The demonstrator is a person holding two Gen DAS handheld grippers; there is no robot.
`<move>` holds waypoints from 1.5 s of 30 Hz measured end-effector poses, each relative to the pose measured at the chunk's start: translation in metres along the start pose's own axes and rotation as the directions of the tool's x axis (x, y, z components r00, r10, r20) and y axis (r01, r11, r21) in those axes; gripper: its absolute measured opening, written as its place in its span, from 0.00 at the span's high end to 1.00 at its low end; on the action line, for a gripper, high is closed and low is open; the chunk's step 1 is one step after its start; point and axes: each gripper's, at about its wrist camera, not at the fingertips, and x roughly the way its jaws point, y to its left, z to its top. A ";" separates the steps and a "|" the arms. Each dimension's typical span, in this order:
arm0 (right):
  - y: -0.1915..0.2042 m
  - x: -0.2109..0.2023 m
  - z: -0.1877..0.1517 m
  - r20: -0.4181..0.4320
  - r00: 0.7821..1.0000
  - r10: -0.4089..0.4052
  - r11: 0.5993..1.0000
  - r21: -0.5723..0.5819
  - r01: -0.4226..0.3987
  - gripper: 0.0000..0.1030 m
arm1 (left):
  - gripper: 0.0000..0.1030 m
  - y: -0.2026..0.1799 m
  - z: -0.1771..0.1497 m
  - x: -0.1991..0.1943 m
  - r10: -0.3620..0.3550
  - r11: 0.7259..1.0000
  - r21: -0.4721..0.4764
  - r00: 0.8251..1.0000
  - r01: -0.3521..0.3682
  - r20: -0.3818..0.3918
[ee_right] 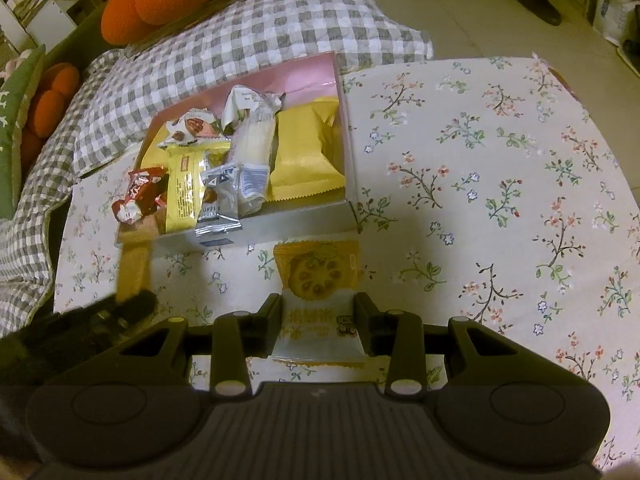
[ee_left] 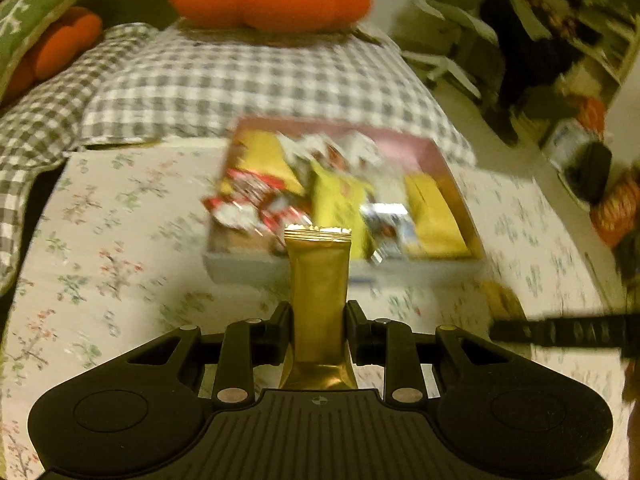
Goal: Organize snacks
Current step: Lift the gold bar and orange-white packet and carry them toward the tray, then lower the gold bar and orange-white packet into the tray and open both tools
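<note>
Clamped between the jaws of the left gripper (ee_left: 319,322) is a gold snack bar (ee_left: 319,292), its long axis running straight out along the fingers, sealed end forward. Directly ahead of that end, and slightly below it, sits the snack box (ee_left: 436,152), an open pink-walled tray already crowded with wrappers (red, yellow and silver packets, blurred in the left wrist view). The bar's tip overlaps the box's near wall, so the drop appears to need only a short push forward over that rim.

Right gripper (ee_right: 319,320) is closed on a cookie packet (ee_right: 318,280), flat, with its long axis also pointing away along the fingers. From this gripper the box (ee_right: 348,140) lies ahead and to the left, near but not touching the packet; the near wall stands between them.

Of the 2 hands, the left looks nearer to the box. Free room inside is scarce: the barest patch is the far pink corner, beyond the yellow packets (ee_right: 306,160). To the right of the right gripper the floral-clothed counter (ee_right: 500,160) is open; the counter's far edge meets a checked blanket (ee_right: 280,20) just behind the box.
</note>
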 end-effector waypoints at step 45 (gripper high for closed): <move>0.053 0.045 0.064 0.040 0.992 0.119 0.992 0.044 -0.121 0.66 | 0.75 0.044 0.067 0.071 -0.126 0.985 -0.107 0.989 0.135 0.081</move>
